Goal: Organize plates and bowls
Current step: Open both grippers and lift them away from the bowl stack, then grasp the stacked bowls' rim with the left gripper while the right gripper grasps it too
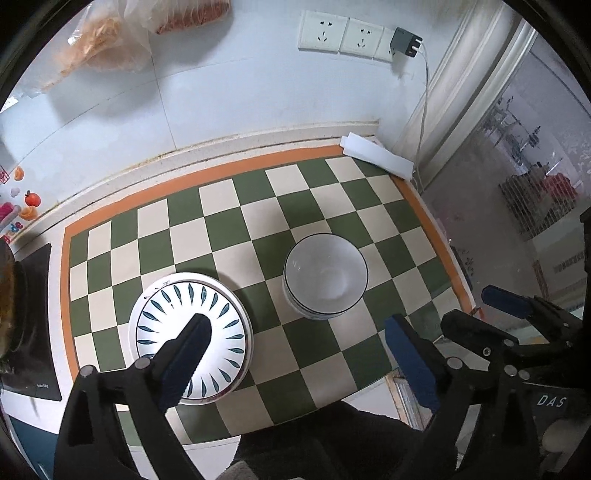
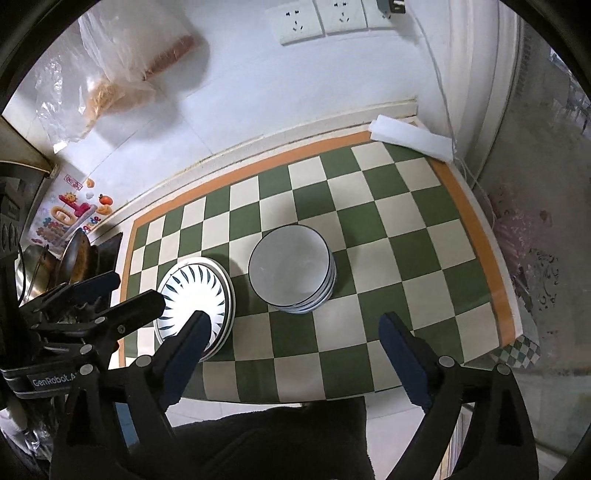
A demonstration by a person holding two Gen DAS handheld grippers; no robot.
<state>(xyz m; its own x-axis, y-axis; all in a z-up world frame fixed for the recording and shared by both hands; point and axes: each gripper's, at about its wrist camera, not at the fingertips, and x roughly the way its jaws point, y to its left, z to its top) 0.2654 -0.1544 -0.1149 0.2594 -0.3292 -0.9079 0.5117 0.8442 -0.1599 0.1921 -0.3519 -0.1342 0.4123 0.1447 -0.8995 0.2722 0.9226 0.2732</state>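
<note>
A stack of white plates with a blue leaf pattern (image 1: 192,314) sits on the green and cream checkered mat (image 1: 258,221). To its right stands a stack of white bowls with dark rims (image 1: 325,275). My left gripper (image 1: 295,325) is open and empty, held above the mat's near edge, its left finger over the plates. The right gripper (image 1: 509,299) shows at the right in this view. In the right wrist view the plates (image 2: 195,291) and bowls (image 2: 290,269) sit side by side. My right gripper (image 2: 295,321) is open and empty above the mat's near edge. The left gripper (image 2: 99,291) shows at left.
A white foam block (image 1: 376,153) lies at the mat's far right corner, with a cable beside it. Wall sockets (image 1: 343,35) and hanging plastic bags (image 1: 110,44) are on the tiled wall. A stove with pans (image 2: 55,262) stands left of the mat.
</note>
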